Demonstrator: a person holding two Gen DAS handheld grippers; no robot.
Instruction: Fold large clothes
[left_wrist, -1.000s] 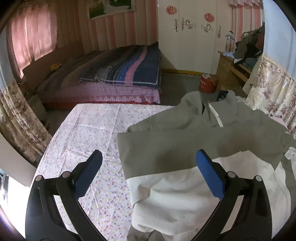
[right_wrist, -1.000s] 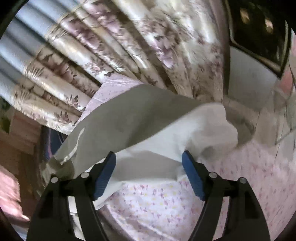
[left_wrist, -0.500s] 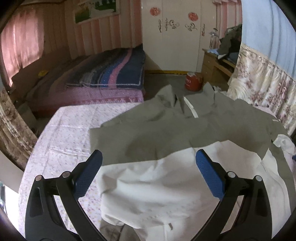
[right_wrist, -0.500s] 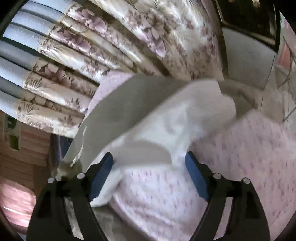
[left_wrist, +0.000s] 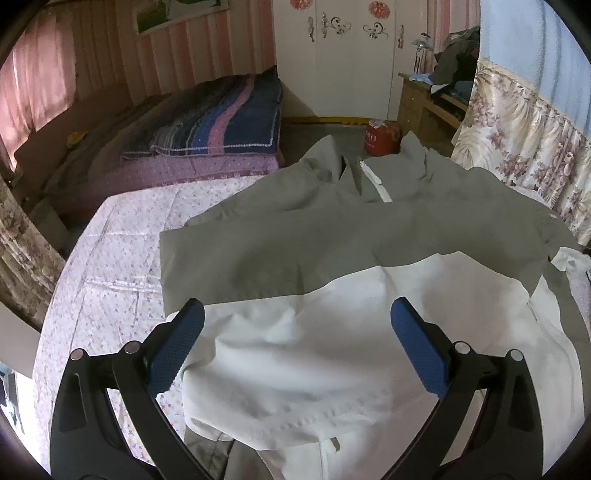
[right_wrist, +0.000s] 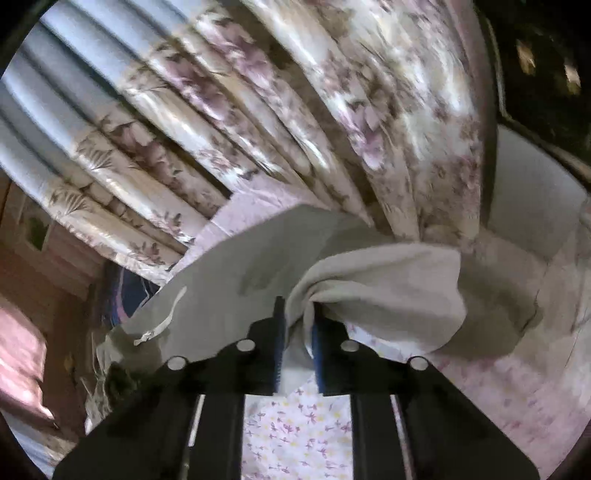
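Observation:
A large grey-green jacket (left_wrist: 332, 236) with a white zip lies spread on the floral bed sheet (left_wrist: 110, 258), its hem turned back so the white lining (left_wrist: 332, 350) shows. My left gripper (left_wrist: 295, 310) hovers open over that lining, with nothing pinched between its blue pads. In the right wrist view, my right gripper (right_wrist: 297, 314) is closing its jaws on a bunched fold of the jacket (right_wrist: 240, 273). The pads press the cloth, which twists and lifts off the sheet (right_wrist: 295, 424).
A second bed with a striped blanket (left_wrist: 221, 122) stands beyond the sheet's far edge. A red container (left_wrist: 380, 136) sits on the floor near a wooden desk (left_wrist: 424, 103). Floral curtains (left_wrist: 517, 140) hang at the right, close behind the jacket (right_wrist: 258, 110).
The right jaws went from wide apart to pinched on a fold of the jacket, which has bunched up. The left gripper moved in over the white lining, still open.

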